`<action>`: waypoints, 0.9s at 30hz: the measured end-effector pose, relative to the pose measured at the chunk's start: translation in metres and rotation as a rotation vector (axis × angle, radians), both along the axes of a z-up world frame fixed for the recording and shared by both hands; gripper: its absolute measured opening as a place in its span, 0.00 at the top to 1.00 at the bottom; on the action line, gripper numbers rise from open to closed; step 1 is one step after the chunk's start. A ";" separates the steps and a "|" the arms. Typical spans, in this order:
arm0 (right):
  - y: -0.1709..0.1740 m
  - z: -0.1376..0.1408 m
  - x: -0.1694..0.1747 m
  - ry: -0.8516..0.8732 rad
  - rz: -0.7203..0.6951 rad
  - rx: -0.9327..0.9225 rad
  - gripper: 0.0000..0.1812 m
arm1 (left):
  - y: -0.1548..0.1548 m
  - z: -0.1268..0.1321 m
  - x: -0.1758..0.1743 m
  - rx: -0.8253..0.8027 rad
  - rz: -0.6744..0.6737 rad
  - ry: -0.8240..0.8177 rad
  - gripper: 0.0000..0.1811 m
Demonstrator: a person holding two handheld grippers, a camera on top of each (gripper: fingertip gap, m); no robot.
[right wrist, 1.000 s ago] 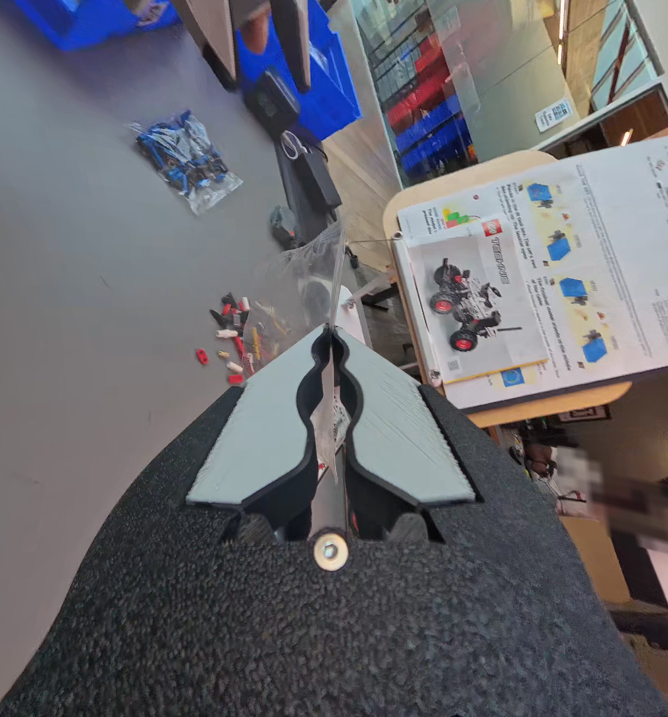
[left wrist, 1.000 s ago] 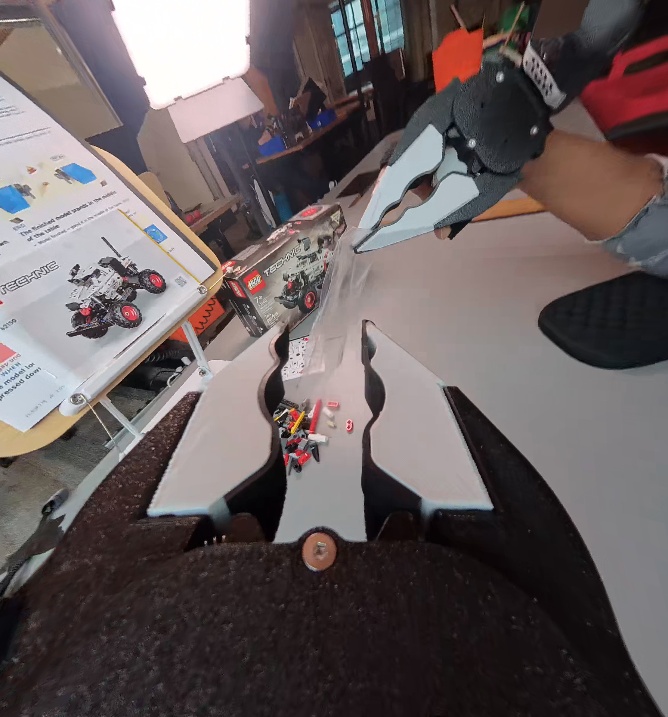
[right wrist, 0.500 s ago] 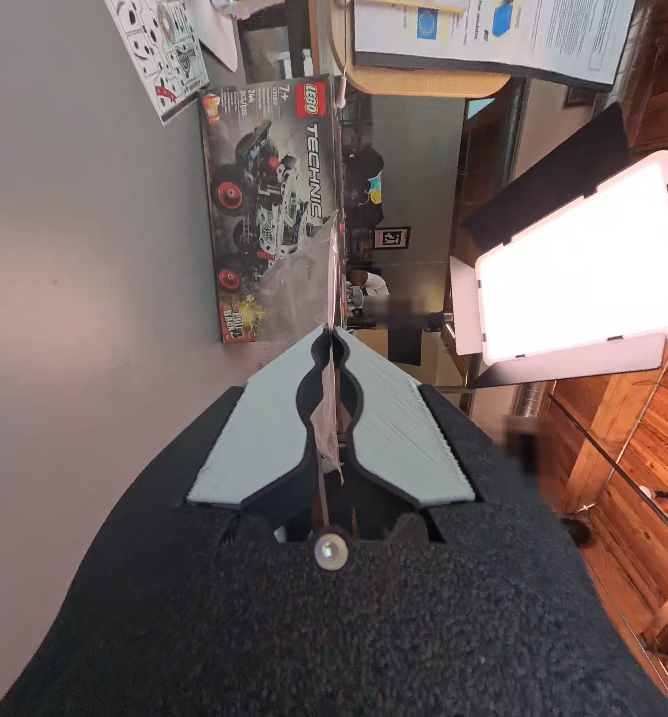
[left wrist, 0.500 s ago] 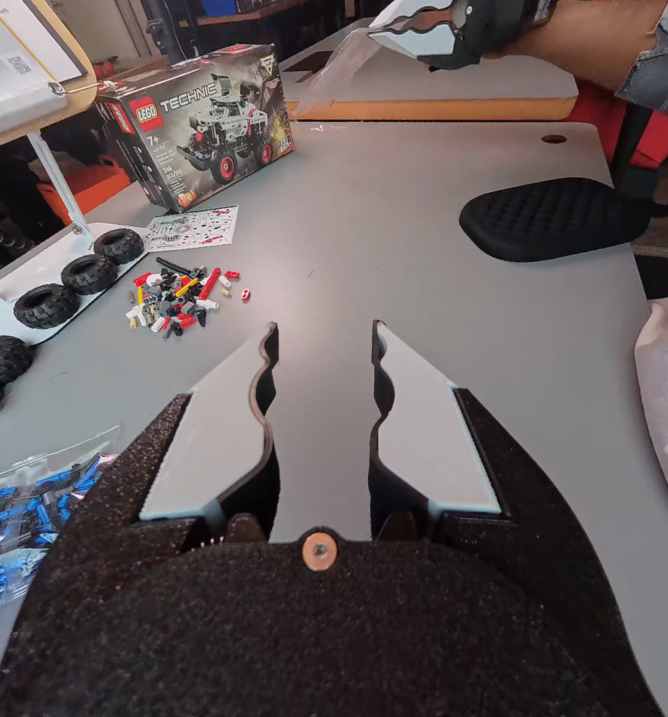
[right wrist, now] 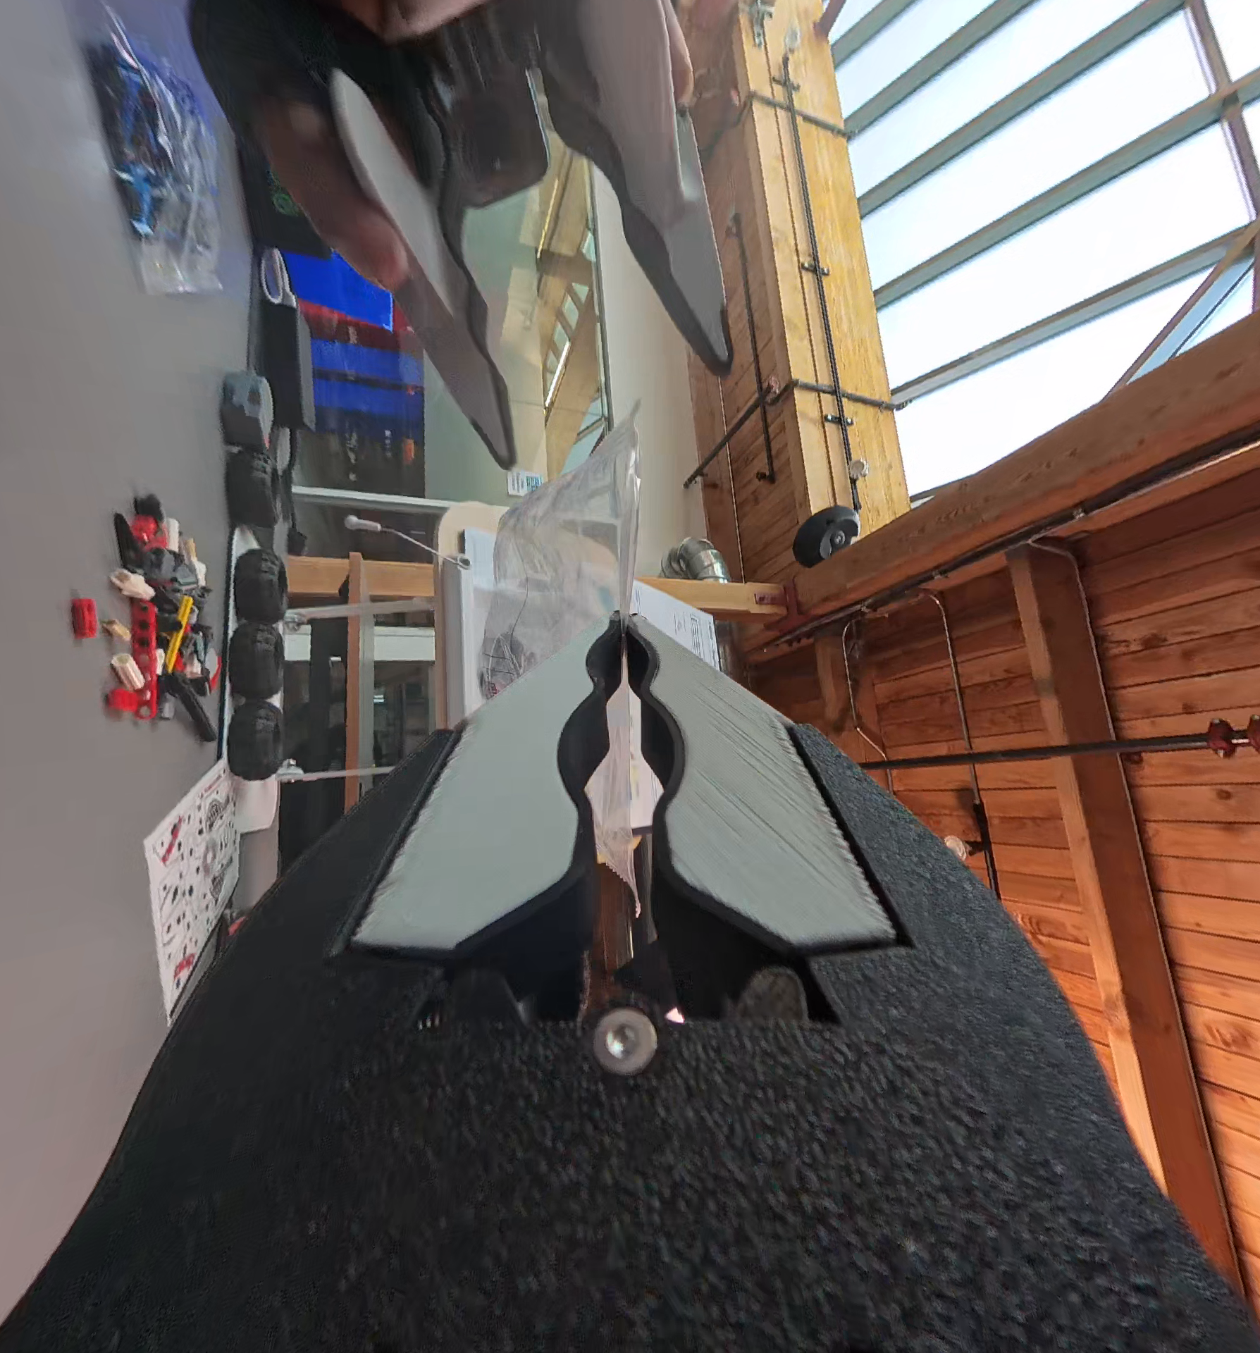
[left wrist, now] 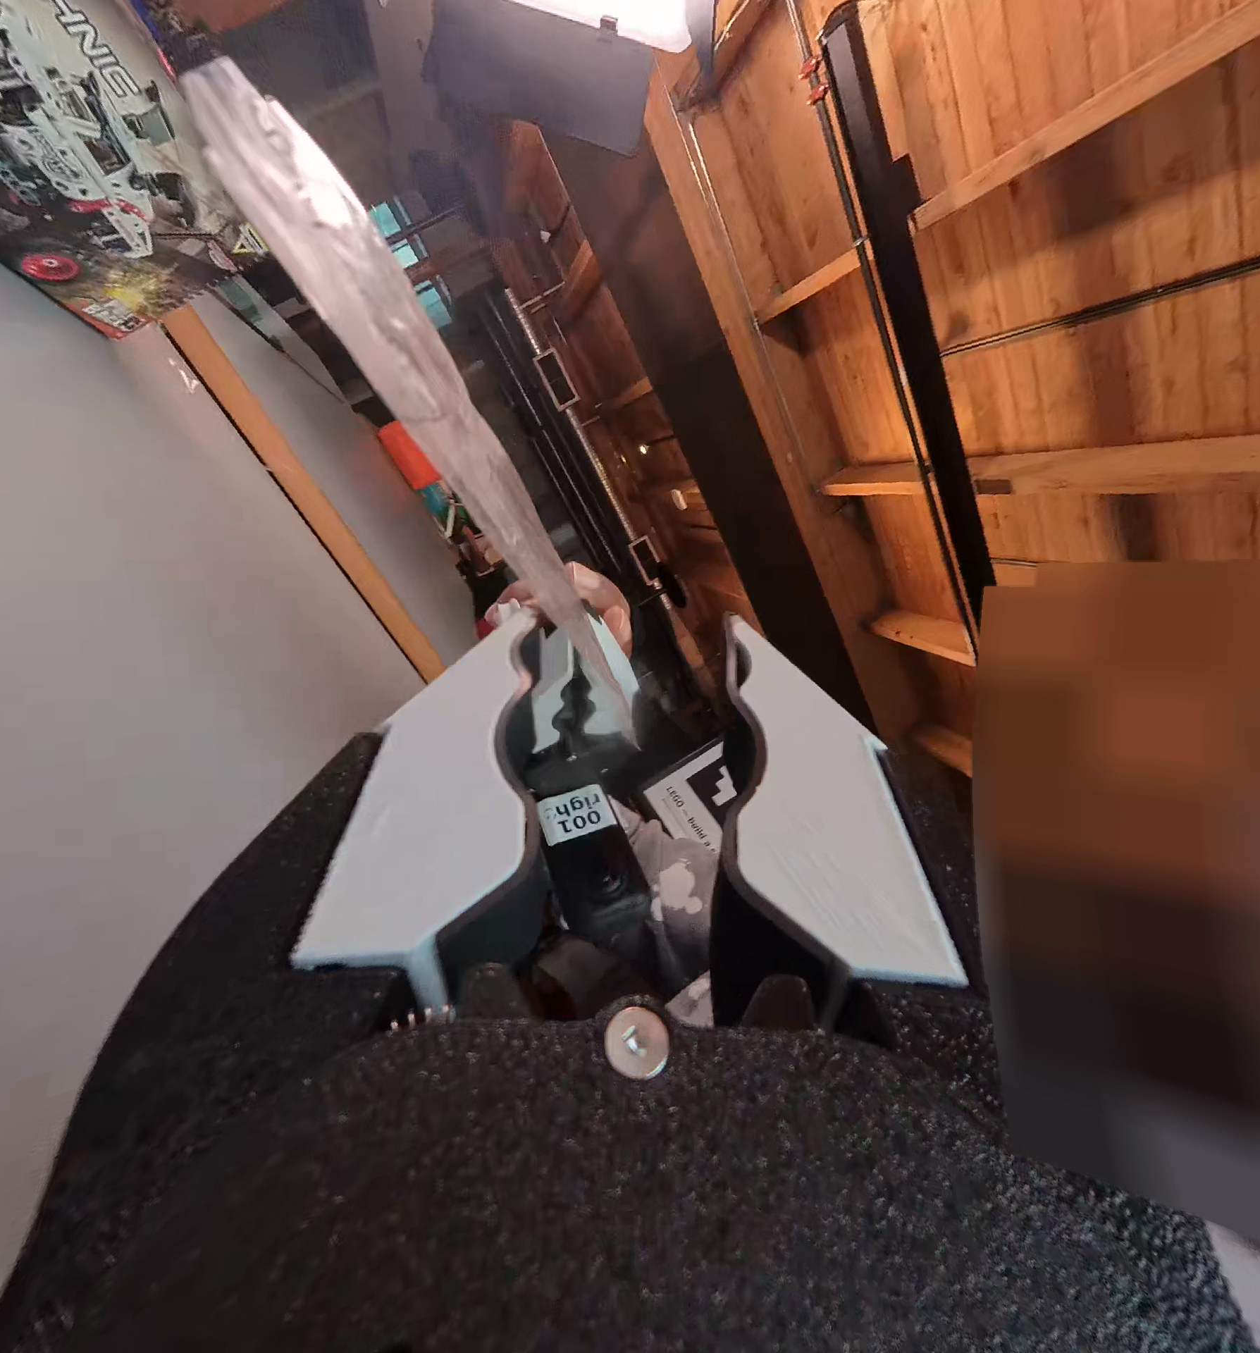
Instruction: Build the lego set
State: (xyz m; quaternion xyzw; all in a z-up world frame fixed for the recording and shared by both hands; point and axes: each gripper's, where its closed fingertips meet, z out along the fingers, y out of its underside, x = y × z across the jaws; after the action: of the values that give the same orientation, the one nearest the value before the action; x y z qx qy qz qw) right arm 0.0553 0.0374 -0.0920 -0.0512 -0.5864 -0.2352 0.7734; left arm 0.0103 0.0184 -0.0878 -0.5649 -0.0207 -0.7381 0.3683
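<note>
My right gripper (right wrist: 623, 622) is shut on an empty clear plastic bag (right wrist: 568, 527), which sticks out past its tips. In the left wrist view my left gripper (left wrist: 631, 633) is open and empty. It points straight at the right gripper (left wrist: 583, 681), and the bag (left wrist: 363, 293) runs up and to the left from it. In the right wrist view the left gripper (right wrist: 612, 410) hangs open just beyond the bag's free end. A pile of loose red, black and white lego pieces (right wrist: 158, 622) lies on the grey table (right wrist: 41, 805).
Black tyres (right wrist: 254, 622) lie in a row beside the loose pieces. A sealed bag of blue pieces (right wrist: 158, 168) and a sticker sheet (right wrist: 188, 878) lie on the table. The lego box (left wrist: 63, 183) stands at the table's far edge. Wooden walls lie behind. The left gripper's tips are roughly 6 cm from the right gripper's.
Both grippers have swung round and now face each other above the table. The right gripper still holds the bag. The left gripper stays open and is now close to the bag.
</note>
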 end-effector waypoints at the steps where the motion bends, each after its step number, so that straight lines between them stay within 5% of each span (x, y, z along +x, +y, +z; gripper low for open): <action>1: -0.006 -0.003 -0.010 -0.015 0.027 0.004 1.00 | 0.003 0.001 -0.001 0.020 0.024 0.035 0.88; 3: -0.015 -0.007 -0.024 -0.037 0.073 0.002 1.00 | 0.010 -0.001 -0.009 0.078 0.116 0.175 1.00; 7: -0.012 -0.010 -0.034 -0.030 0.090 -0.154 0.89 | 0.007 0.016 -0.044 0.224 0.249 0.429 1.00; 10: 0.002 -0.009 -0.027 0.006 0.082 -0.356 0.78 | 0.011 0.053 -0.121 0.334 0.501 0.735 1.00; 12: 0.014 -0.012 -0.021 0.027 0.059 -0.452 0.79 | 0.009 0.081 -0.185 0.336 0.611 0.899 1.00; 17: 0.037 -0.029 -0.021 0.054 0.017 -0.643 0.83 | 0.017 0.107 -0.399 0.015 0.996 1.384 1.00; 21: 0.047 -0.049 -0.029 0.007 -0.028 -0.703 0.85 | 0.009 0.095 -0.546 -0.359 1.146 1.829 1.00; 27: 0.061 -0.067 -0.037 -0.016 -0.081 -0.776 0.87 | 0.029 0.032 -0.645 -0.750 1.060 2.097 1.00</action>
State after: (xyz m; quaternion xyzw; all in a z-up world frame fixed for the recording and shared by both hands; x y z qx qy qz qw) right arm 0.0186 0.0984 -0.1592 -0.3610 -0.6353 -0.0267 0.6822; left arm -0.6346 0.0476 -0.0554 -0.8765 -0.1523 0.3638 0.2760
